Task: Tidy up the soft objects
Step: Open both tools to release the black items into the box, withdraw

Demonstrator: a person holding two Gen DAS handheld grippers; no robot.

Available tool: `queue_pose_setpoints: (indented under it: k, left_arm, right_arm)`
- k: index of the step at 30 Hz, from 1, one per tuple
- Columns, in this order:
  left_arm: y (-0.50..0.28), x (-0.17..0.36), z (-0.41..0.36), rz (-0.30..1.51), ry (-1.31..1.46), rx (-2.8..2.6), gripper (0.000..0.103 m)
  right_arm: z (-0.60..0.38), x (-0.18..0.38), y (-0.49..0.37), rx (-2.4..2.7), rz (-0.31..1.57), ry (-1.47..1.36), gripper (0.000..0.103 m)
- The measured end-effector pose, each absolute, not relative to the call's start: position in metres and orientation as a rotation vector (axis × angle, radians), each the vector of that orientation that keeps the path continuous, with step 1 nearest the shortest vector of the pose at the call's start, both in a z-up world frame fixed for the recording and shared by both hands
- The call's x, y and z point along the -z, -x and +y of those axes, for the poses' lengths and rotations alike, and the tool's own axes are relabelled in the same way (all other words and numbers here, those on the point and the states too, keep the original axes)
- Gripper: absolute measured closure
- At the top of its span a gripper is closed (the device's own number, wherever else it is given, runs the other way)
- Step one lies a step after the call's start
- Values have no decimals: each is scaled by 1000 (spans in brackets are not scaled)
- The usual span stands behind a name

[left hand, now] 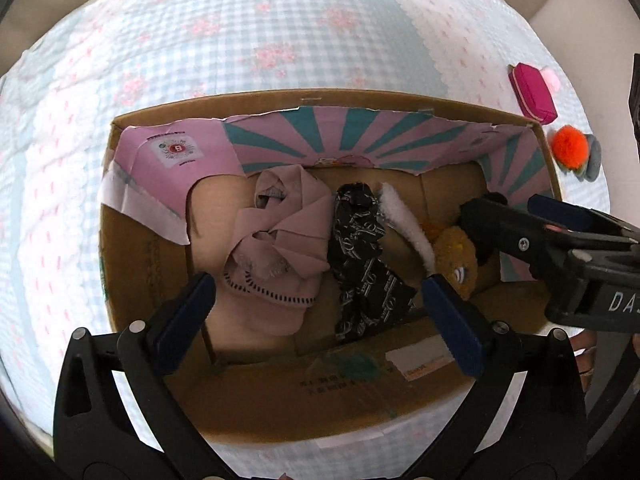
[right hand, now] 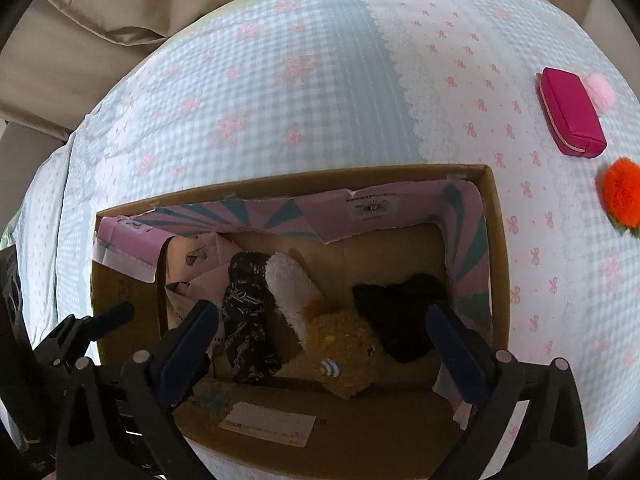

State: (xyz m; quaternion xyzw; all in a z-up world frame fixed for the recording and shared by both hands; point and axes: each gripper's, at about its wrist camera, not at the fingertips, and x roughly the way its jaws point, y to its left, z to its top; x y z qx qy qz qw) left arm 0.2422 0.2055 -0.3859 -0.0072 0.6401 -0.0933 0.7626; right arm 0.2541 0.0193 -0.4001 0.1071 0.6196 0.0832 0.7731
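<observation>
Both grippers hang spread and empty over the cardboard box [left hand: 132,280] at frame centre: left gripper [left hand: 320,300], right gripper [right hand: 324,340]. Inside, left to right: beige cloth [left hand: 280,236], black printed fabric [left hand: 360,264], white fleece [right hand: 292,292], mustard plush [right hand: 348,352]. All look light and limp; pinch a bunched fold.
</observation>
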Motion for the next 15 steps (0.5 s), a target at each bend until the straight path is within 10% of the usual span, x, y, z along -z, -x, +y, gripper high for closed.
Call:
queue_pose_setpoints:
  k: [15]
  left_arm:
    - [-209,330,218,1302,31,180,0]
  right_arm:
    - [22,343,-225,-221,1249,-191,0]
